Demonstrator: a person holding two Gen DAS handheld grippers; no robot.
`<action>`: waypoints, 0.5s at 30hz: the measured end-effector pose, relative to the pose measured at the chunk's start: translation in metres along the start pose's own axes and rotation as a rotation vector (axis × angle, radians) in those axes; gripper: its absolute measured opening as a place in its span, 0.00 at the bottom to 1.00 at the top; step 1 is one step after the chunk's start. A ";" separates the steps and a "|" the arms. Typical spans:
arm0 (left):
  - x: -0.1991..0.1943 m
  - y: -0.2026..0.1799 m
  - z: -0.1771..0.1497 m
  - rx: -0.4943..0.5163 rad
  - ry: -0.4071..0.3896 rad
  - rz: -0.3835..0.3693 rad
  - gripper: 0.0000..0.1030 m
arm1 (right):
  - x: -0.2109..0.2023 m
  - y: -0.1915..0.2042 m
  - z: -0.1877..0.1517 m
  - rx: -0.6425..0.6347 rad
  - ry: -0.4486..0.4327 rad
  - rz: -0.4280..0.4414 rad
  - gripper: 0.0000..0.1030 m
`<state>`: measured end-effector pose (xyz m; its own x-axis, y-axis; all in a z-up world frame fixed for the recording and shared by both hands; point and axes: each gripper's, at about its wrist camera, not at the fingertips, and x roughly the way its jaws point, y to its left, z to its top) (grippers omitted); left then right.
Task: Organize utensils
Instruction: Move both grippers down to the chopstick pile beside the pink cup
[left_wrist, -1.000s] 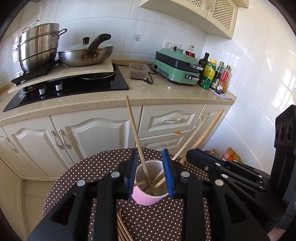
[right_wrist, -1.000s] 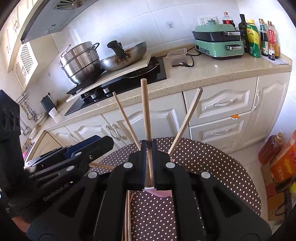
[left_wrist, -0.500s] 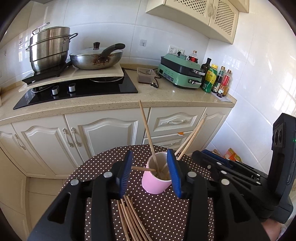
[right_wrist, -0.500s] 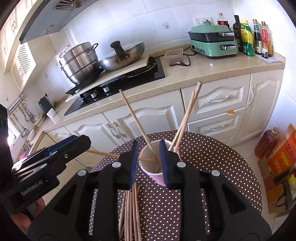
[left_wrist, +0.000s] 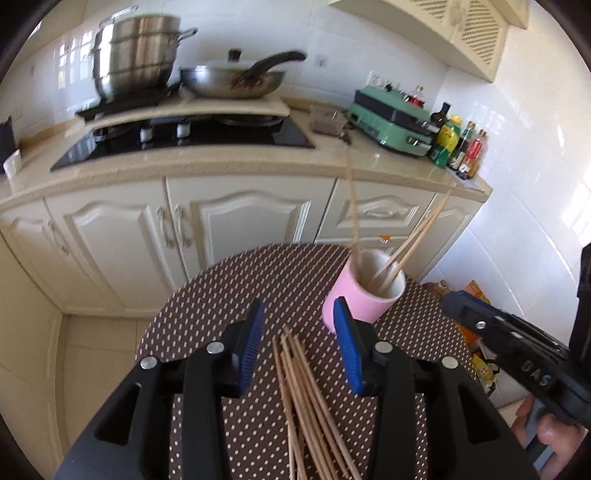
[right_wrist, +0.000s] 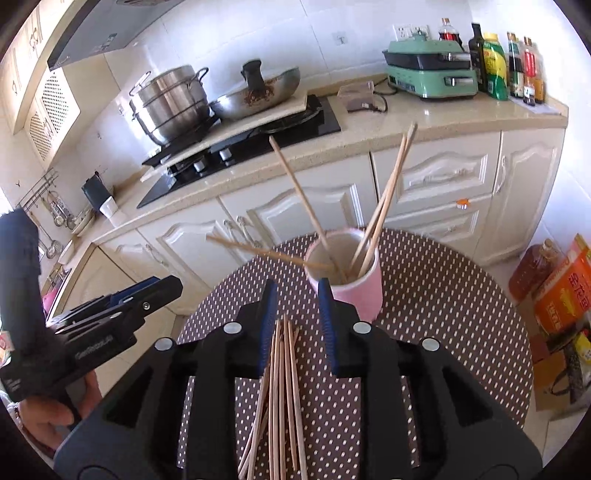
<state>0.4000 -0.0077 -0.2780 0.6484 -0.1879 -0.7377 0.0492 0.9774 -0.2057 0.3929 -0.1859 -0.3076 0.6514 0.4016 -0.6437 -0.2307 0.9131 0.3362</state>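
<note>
Now both claws, left (left_wrist: 299, 345) and right (right_wrist: 295, 321), gape empty above loose wooden chopsticks (right_wrist: 282, 387); the pink paper cup (right_wrist: 354, 291) stands just beyond.

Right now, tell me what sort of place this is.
A home kitchen, most likely: a black cooktop carrying a steel pot and wok, cream cabinets, and a green countertop grill.

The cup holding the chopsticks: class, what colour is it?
The cup is pink outside with a pale inside, clearest in the right wrist view.
</note>
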 end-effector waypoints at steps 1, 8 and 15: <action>0.005 0.005 -0.004 -0.010 0.021 0.002 0.37 | 0.002 0.000 -0.004 0.000 0.010 -0.003 0.23; 0.056 0.023 -0.045 -0.033 0.237 0.039 0.37 | 0.027 -0.002 -0.034 0.005 0.116 -0.009 0.23; 0.103 0.019 -0.080 -0.009 0.411 0.046 0.37 | 0.058 -0.007 -0.057 -0.001 0.234 -0.008 0.23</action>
<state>0.4068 -0.0164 -0.4099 0.2925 -0.1690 -0.9412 0.0198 0.9851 -0.1707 0.3911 -0.1653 -0.3861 0.4678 0.3998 -0.7882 -0.2271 0.9163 0.3300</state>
